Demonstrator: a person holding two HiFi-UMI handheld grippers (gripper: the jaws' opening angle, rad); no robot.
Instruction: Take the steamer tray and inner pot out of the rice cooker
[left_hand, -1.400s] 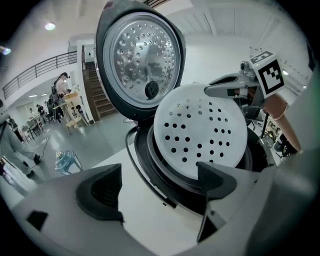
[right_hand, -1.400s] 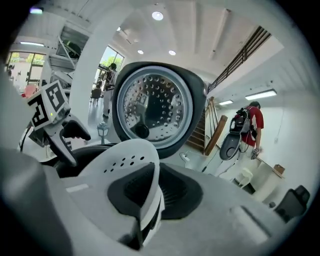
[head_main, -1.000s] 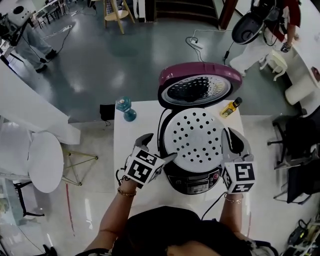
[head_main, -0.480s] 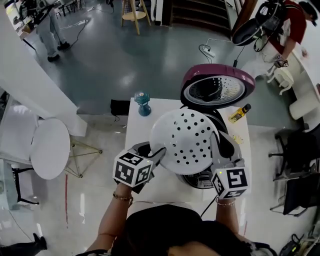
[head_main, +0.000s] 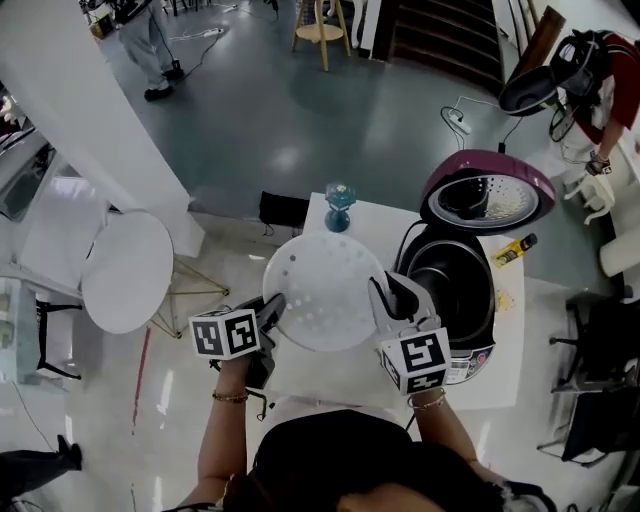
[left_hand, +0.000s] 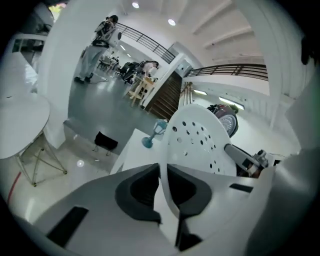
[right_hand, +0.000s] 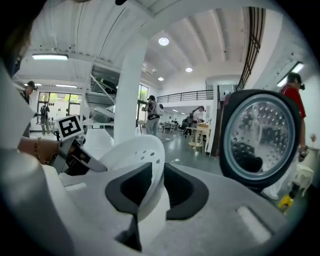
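I hold the steamer tray (head_main: 322, 290) clear of the rice cooker (head_main: 462, 365), frame centre. The left claw (head_main: 272, 308) has just closed on its rim. The right claw (head_main: 385, 290) has just eased open slightly yet grips. The inner pot (head_main: 450, 292) remains.

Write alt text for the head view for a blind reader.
A person holds a white perforated steamer tray over the table beside the open rice cooker, rim between both tools' jaws: the left tool has just been closing on it, the right tool opening slightly. The inner pot sits in the cooker.
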